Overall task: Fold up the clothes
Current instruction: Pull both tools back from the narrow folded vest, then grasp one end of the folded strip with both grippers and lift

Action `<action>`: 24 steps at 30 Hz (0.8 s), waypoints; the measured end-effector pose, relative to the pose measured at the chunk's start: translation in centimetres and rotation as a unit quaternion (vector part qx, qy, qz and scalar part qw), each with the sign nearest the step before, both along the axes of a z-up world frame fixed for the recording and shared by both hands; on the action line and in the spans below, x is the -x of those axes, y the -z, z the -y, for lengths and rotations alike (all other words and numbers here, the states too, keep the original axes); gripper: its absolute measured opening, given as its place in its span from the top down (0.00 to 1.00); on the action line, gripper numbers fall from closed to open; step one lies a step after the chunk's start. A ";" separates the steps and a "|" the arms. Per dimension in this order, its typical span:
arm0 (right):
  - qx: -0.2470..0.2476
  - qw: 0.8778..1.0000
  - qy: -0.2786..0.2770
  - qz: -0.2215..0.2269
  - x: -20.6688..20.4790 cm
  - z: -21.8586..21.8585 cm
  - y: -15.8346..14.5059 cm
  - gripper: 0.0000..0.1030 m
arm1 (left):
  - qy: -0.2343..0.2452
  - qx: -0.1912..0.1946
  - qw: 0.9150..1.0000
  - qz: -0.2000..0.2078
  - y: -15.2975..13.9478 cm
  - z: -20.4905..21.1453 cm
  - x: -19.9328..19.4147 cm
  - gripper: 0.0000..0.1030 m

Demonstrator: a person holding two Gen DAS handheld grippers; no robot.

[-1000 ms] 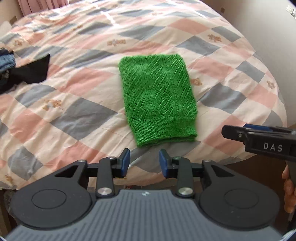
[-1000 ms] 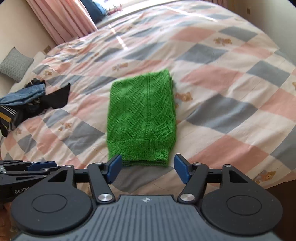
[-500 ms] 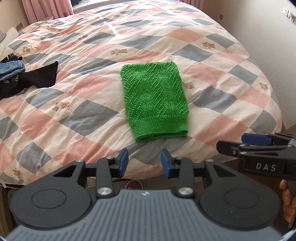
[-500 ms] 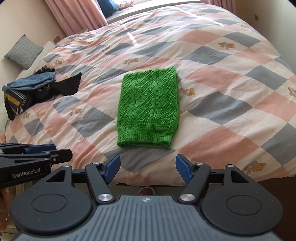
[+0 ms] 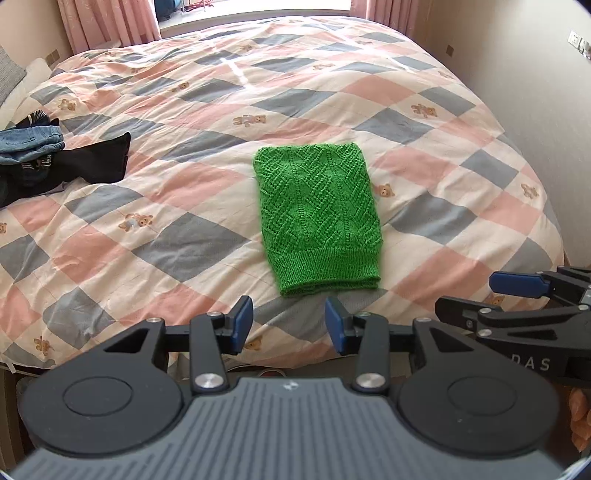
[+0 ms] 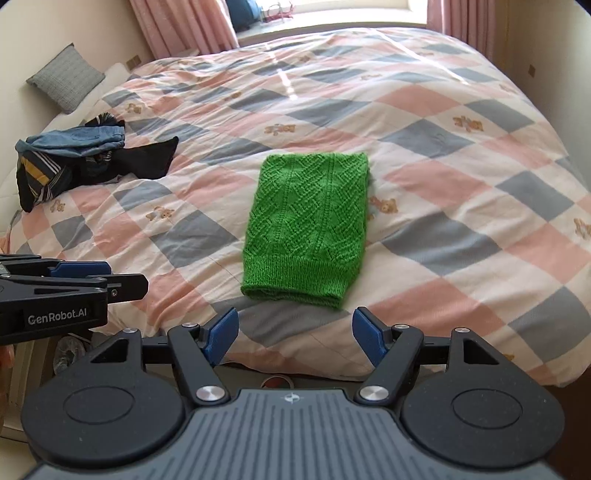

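A green knitted sweater lies folded into a neat rectangle on the checked quilt, its ribbed hem toward me. My left gripper hangs open and empty off the bed's near edge, short of the hem. Open too, my right gripper holds nothing and sits just in front of the hem. In the left wrist view the right gripper shows from the side at the right. The left gripper appears at the left of the right wrist view.
A heap of unfolded clothes, denim, striped and black, lies at the bed's left side. The quilt covers the whole bed. A grey cushion rests at the far left. Pink curtains hang behind, and a wall runs along the right.
Both grippers have pulled back and up from the sweater, so more of the bed and room shows. The sweater has stayed put, folded.
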State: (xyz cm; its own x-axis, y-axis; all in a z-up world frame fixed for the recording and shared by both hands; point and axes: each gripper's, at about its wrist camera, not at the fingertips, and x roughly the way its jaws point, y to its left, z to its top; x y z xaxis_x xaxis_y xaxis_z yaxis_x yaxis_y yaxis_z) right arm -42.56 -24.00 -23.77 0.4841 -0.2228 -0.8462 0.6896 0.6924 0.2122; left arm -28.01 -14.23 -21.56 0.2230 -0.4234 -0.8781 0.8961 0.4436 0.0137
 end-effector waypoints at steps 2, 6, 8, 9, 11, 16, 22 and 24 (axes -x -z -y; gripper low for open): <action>0.003 1.000 -0.002 -0.003 -0.2 0.1 -0.1 0.31 | 0.000 -0.002 1.000 -0.002 0.1 0.3 -0.3 0.63; -0.004 1.000 -0.002 -0.009 -1.2 0.9 0.2 0.30 | 0.001 -0.010 1.000 -0.008 0.5 1.1 -1.1 0.62; -0.008 1.000 -0.003 -0.013 -1.7 2.0 0.6 0.30 | 0.003 -0.016 1.000 -0.012 1.0 1.8 -1.7 0.62; -0.012 1.000 -0.001 -0.015 -2.1 2.5 0.9 0.30 | 0.004 -0.019 1.000 -0.015 1.3 2.1 -2.1 0.62; -0.019 1.000 0.003 -0.019 -2.7 3.5 1.6 0.30 | 0.005 -0.024 0.999 -0.025 1.9 3.0 -3.1 0.61; -0.067 0.997 0.026 0.000 -3.6 7.3 4.3 0.30 | -0.008 -0.025 0.997 -0.072 4.6 6.4 -7.3 0.56; -0.153 0.980 0.112 0.060 -3.3 14.9 10.2 0.30 | -0.036 -0.020 0.988 -0.150 10.1 11.6 -14.8 0.41; -0.163 0.976 0.127 0.070 -3.8 17.2 12.3 0.30 | -0.034 -0.017 0.985 -0.166 12.3 13.5 -16.7 0.39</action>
State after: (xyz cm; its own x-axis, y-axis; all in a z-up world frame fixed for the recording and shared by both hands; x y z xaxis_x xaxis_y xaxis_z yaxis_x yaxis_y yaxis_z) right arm -38.73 -41.18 -36.04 0.5635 -0.0809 -0.8221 0.7790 0.3831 0.4963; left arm -11.26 -27.73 -33.83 -0.0525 -0.3861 -0.9210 0.8223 0.5066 -0.2593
